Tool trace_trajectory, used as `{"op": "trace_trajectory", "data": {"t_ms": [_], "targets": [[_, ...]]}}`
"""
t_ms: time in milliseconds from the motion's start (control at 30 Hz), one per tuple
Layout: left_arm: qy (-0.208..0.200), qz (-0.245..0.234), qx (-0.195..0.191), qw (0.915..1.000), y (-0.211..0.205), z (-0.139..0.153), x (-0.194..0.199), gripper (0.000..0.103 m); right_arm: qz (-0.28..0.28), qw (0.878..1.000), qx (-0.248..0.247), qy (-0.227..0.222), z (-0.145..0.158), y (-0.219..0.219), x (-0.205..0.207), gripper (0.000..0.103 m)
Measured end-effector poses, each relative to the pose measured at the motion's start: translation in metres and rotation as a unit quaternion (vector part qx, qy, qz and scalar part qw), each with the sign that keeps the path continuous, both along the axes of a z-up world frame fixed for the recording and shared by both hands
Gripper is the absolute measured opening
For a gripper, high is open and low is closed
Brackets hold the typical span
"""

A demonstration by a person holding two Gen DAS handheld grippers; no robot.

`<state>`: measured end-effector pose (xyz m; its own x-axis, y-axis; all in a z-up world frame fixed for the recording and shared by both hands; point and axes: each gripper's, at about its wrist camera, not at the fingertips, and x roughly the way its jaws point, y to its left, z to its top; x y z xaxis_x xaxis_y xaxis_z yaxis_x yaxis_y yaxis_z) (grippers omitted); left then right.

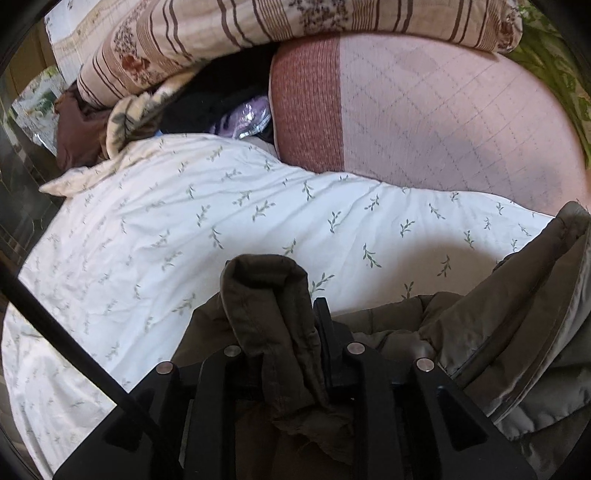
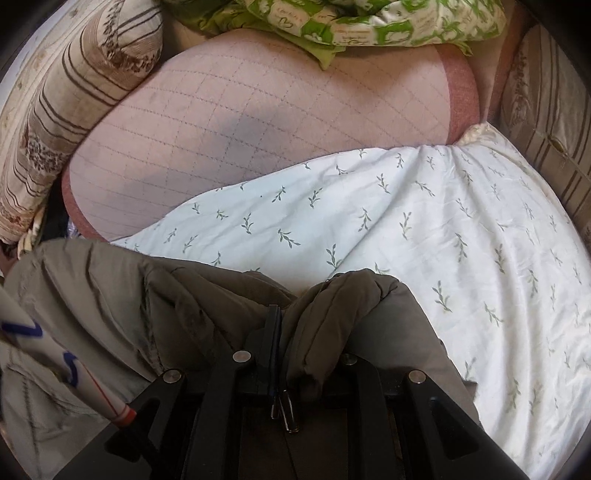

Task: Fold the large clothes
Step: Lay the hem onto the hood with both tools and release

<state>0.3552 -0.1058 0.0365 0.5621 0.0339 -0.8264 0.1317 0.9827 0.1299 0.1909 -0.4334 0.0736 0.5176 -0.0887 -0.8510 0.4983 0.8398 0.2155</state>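
- The olive jacket (image 2: 92, 291) is matt woven cloth, its lining (image 1: 546, 354) faintly glossy.
- The white leaf-print sheet (image 1: 155, 229) is smooth, creased cotton-like cloth.
- The pink quilted pad (image 2: 258, 122) looks soft and stitched.
- The left gripper (image 1: 280, 317) is matt black plastic with shiny metal pins.

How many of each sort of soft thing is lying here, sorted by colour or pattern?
Olive jacket, held by left gripper and right gripper: 1
White leaf-print sheet: 1
Pink quilted mat: 1
Striped floral bedding: 1
Green patterned quilt: 1
Total: 5

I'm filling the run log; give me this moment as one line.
left gripper shut on olive jacket | right gripper shut on olive jacket | jacket over leaf-print sheet
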Motion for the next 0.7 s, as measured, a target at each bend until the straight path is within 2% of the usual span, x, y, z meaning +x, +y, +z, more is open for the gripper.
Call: {"op": "trace_trajectory", "data": {"t_ms": [133,233,333,367,400,467,500,567,600,633,700], "targets": [[0.009,0.000,-0.020,0.9998,0.003,-0.002,0.002,0.024,-0.005,1.000,-0.011,-0.013,-0.007,0.001,0.003,0.016],[0.015,-0.017,-0.058,0.9980,0.016,0.022,-0.001,0.033,-0.009,1.000,-0.005,-0.018,-0.009,-0.001,0.003,0.016],[-0.034,-0.016,-0.083,0.9959,0.036,0.069,-0.019,0.052,-0.010,1.000,0.010,-0.012,-0.002,-0.006,0.002,0.017],[-0.051,-0.019,-0.089,0.9945,0.045,0.085,-0.028,0.063,-0.012,1.000,0.011,-0.010,0.005,-0.007,0.000,0.018],[-0.068,-0.022,-0.092,0.9932,0.053,0.101,-0.036,0.070,-0.017,1.000,0.009,-0.014,0.017,-0.009,-0.006,0.021],[-0.098,-0.023,-0.080,0.9918,0.063,0.129,-0.052,0.073,-0.027,0.999,0.005,-0.031,0.036,-0.012,-0.019,0.028],[-0.109,-0.024,-0.066,0.9916,0.064,0.139,-0.059,0.076,-0.032,0.999,0.005,-0.037,0.043,-0.014,-0.024,0.036],[-0.122,-0.030,-0.037,0.9914,0.060,0.151,-0.073,0.080,-0.050,0.997,-0.004,-0.055,0.063,-0.016,-0.041,0.056],[-0.123,-0.038,-0.031,0.9912,0.056,0.154,-0.078,0.081,-0.058,0.996,-0.018,-0.062,0.071,-0.013,-0.048,0.077],[-0.121,-0.050,-0.030,0.9910,0.049,0.154,-0.085,0.081,-0.065,0.994,-0.041,-0.075,0.083,-0.008,-0.057,0.085],[-0.113,-0.069,-0.030,0.9907,0.033,0.150,-0.094,0.081,-0.054,0.992,-0.073,-0.086,0.101,0.008,-0.066,0.085]]}}
